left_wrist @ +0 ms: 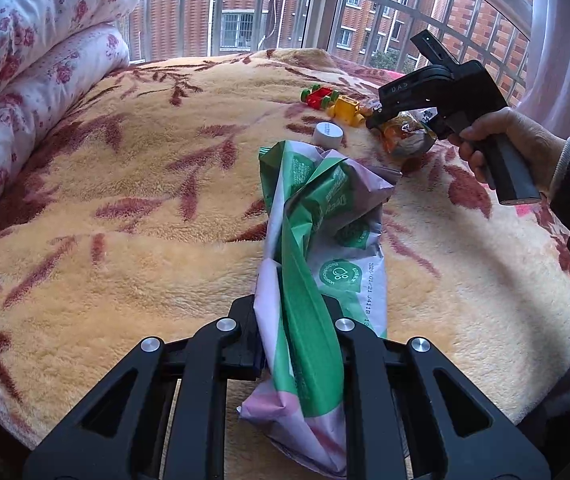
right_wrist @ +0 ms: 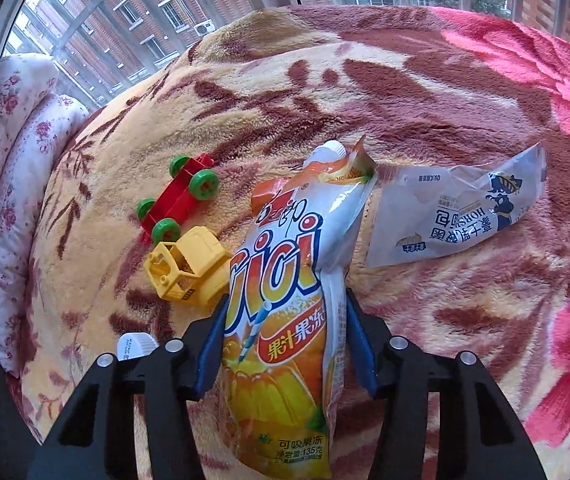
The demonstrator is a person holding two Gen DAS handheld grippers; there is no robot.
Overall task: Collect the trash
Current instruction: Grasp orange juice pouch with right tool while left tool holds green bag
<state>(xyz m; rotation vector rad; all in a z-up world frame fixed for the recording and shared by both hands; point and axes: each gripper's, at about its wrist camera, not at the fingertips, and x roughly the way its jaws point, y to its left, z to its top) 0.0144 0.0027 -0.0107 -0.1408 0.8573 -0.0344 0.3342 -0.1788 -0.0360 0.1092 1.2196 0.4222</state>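
The crumpled green, white and lilac plastic bag (left_wrist: 317, 264) runs up the middle of the left wrist view, its lower part pinched between the black fingers of the left tool (left_wrist: 297, 344), which is closed on it; the bag's mouth is bunched up and what it holds cannot be made out. In the right wrist view the orange and white juice-jelly pouch with a white spout (right_wrist: 285, 304) fills the lower centre, clamped between the blue-padded fingers of the right tool (right_wrist: 285, 344). From the left wrist view that same tool sits at upper right, gripped by the person's right hand (left_wrist: 513, 140).

Just right of the pouch, at centre right of the right wrist view, a torn grey-white bread wrapper with blue print (right_wrist: 457, 212) lies flat on the bed. Left of the pouch sit a yellow plastic toy truck cab (right_wrist: 189, 268) and a red toy car chassis with green wheels (right_wrist: 177, 196), close together. A white ribbed bottle cap (right_wrist: 137, 346) peeks out at lower left.

Everything rests on a beige plush blanket with maroon leaf pattern (left_wrist: 125, 208). A folded white quilt with pink flowers (left_wrist: 25, 60) is piled at upper left.
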